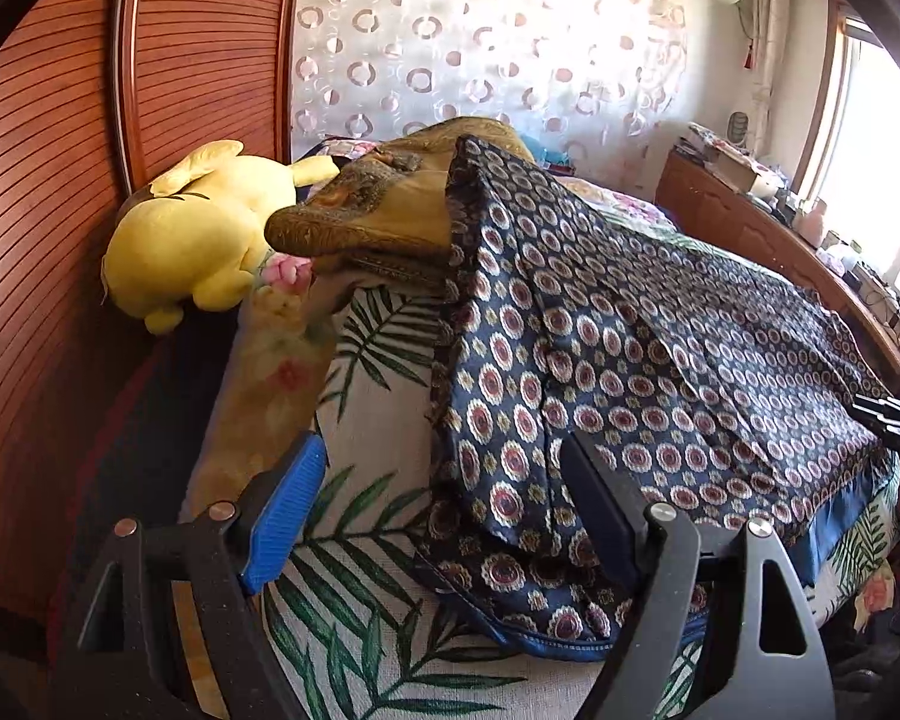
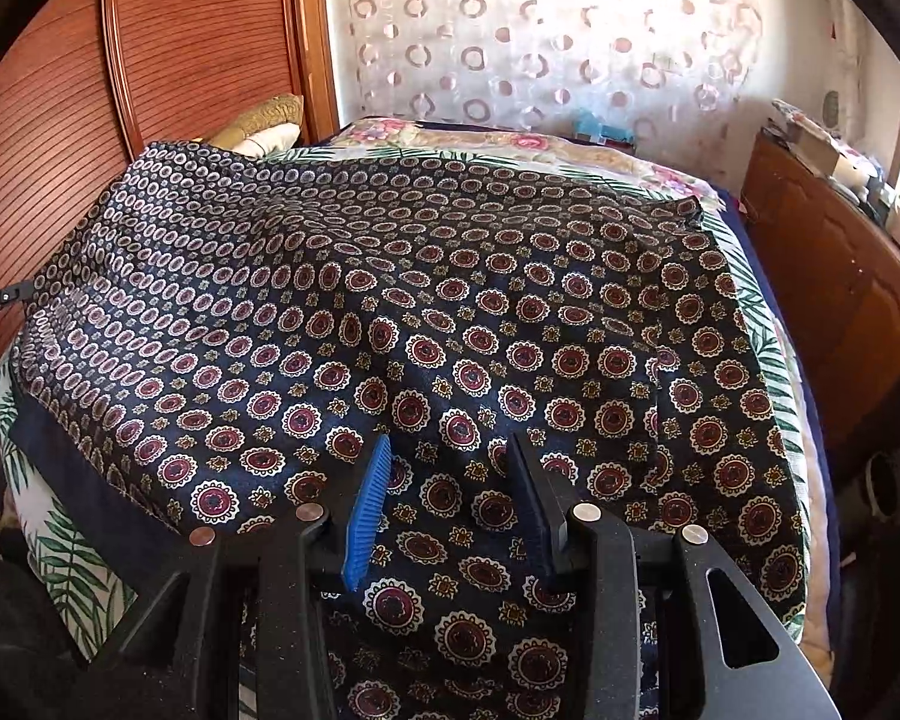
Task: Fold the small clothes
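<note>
A bed with a leaf-print cover (image 1: 384,630) fills the room. Left wrist view: the left gripper (image 1: 444,462) stands open, the patterned garment (image 1: 630,360) lying right and far of it. Right wrist view: the right gripper (image 2: 450,450), half-open and empty, hovers over the garment's near edge, which runs left to right.

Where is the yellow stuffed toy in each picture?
Left wrist: the yellow toy lies at the middle left, by the wooden headboard and beside the gold pillow.
Right wrist: not in it.
Shared landmark: the gold pillow, here at the upper left beyond the patterned cloth.
</note>
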